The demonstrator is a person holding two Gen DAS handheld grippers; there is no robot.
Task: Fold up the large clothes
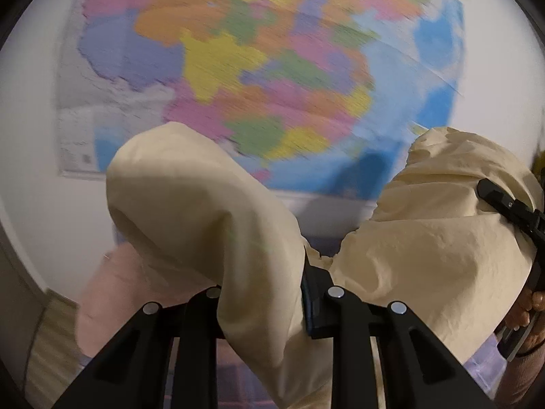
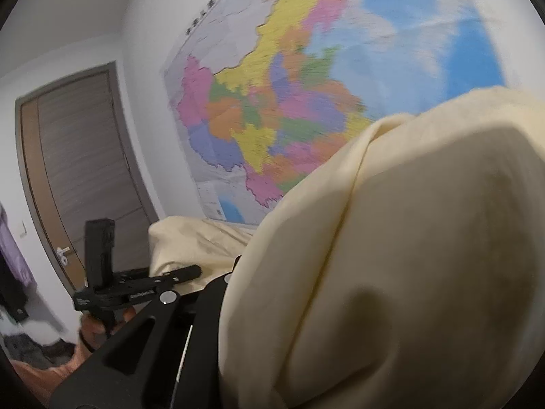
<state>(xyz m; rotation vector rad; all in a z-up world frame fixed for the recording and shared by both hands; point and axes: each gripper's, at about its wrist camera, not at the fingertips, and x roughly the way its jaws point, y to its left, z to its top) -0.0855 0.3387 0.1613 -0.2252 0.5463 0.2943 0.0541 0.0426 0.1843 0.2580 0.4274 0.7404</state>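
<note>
So both hand-held grippers, left [image 1: 262, 293] and right [image 2: 238, 272], are clamped on the cream garment [image 1: 425, 248], lifted up in front of the wall map [image 1: 272, 51]; next it probably needs shaking out flat.

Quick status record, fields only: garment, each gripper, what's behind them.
garment: cream garment, lifted, draped over both grippers
left gripper: shut on the cream garment, cloth bunched between its fingers
right gripper: shut on the cream garment; its fingertips are hidden under the cloth in its own view
background: wall map behind the cloth, blurred; door at left in the right wrist view
</note>
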